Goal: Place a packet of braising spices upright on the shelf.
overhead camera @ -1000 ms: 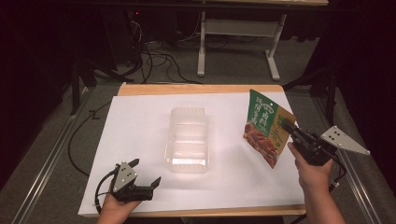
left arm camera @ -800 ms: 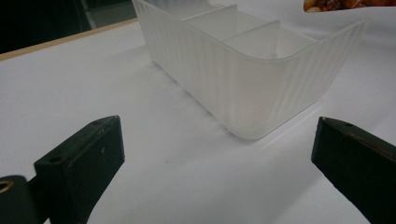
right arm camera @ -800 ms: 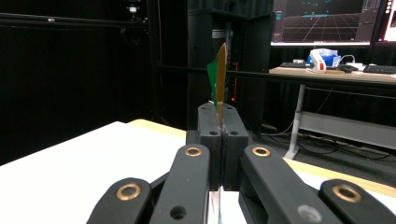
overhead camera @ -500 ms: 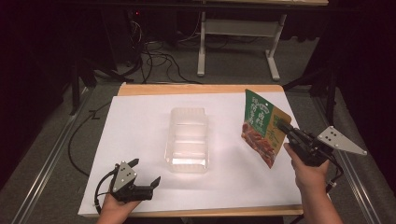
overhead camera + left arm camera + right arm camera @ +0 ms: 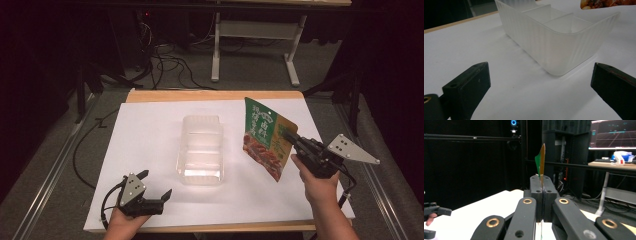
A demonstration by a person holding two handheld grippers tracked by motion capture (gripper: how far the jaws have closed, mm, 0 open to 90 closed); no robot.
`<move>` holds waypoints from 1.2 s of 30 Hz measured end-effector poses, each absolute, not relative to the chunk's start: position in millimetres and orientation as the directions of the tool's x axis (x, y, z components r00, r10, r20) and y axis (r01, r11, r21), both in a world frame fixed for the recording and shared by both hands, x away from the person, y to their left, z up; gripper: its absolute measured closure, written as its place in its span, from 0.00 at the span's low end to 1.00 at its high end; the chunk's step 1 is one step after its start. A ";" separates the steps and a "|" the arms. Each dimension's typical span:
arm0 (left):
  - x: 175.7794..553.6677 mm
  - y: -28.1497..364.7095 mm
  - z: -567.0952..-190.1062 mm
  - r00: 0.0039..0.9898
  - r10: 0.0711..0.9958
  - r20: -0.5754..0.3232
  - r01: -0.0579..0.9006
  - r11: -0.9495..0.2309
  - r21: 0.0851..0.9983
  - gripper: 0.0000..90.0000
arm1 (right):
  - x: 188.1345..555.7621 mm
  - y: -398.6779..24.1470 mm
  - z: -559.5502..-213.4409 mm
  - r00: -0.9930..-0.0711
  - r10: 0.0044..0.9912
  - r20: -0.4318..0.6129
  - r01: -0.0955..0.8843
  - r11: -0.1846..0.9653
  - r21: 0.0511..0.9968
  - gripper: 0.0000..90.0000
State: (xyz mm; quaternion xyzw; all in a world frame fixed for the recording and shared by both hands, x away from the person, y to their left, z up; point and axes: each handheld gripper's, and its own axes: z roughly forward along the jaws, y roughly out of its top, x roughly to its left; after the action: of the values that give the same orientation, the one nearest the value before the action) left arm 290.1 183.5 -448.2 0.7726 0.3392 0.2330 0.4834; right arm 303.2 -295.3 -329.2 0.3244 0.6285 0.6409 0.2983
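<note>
A clear plastic container [image 5: 200, 150] with compartments stands in the middle of the white-covered table [image 5: 145, 130]. A green and orange snack pouch [image 5: 264, 137] hangs in the air just right of it, tilted, with my right gripper [image 5: 292, 139] shut on its right edge. In the right gripper view the pouch [image 5: 541, 160] shows edge-on, sticking up from the closed jaws of the right gripper [image 5: 542, 188]. My left gripper [image 5: 156, 183] rests open near the table's front left. In its view the left gripper [image 5: 540, 85] faces the container's [image 5: 559, 42] near corner, nothing between the jaws.
Bare white surface [image 5: 499, 62] lies all around the container. A wooden table edge [image 5: 215, 95] runs along the back. Beyond it stand white desk legs [image 5: 216, 55] and floor cables [image 5: 165, 55]. A lit monitor [image 5: 614, 133] sits on a desk far off.
My right gripper has carried the pouch leftward, closer to the container, and slightly up. The left gripper has stayed put.
</note>
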 end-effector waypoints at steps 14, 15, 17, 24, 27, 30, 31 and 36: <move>288.6 185.6 -447.1 0.663 0.748 0.026 0.291 -0.290 0.912 0.03 | 320.8 -272.0 -315.7 -0.656 0.754 0.036 0.020 -0.030 0.999 1.00; 288.5 186.0 -447.0 0.663 0.748 0.025 0.291 -0.289 0.912 0.03 | 322.2 -270.3 -313.9 -0.656 0.754 0.029 0.018 -0.023 1.000 1.00; 288.3 186.4 -446.8 0.663 0.748 0.024 0.291 -0.288 0.912 0.03 | 325.2 -268.0 -311.2 -0.665 0.747 0.017 0.009 -0.014 1.000 1.00; 287.8 186.1 -446.4 0.664 0.747 0.026 0.289 -0.289 0.913 0.03 | 334.4 -259.8 -305.0 -0.675 0.737 0.020 0.008 -0.019 1.000 1.00; 287.7 185.8 -446.4 0.666 0.745 0.026 0.287 -0.289 0.913 0.03 | 337.3 -255.5 -303.3 -0.676 0.737 0.014 0.006 -0.013 1.000 1.00; 287.5 185.6 -446.3 0.667 0.745 0.027 0.286 -0.289 0.914 0.03 | 339.7 -252.0 -301.6 -0.676 0.737 0.010 0.001 -0.013 1.000 1.00; 287.5 185.6 -446.3 0.667 0.745 0.027 0.285 -0.289 0.914 0.03 | 340.3 -250.9 -300.9 -0.676 0.736 0.011 0.001 -0.014 1.000 1.00; 287.3 185.8 -446.2 0.666 0.745 0.026 0.286 -0.288 0.914 0.03 | 343.1 -245.9 -298.4 -0.676 0.737 0.012 -0.002 -0.018 1.000 1.00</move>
State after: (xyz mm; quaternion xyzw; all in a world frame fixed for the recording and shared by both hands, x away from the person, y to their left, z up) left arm 287.3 185.8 -446.2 0.7680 0.3358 0.2325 0.4933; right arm 343.1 -245.9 -298.4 0.2865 0.6411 0.6533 0.2830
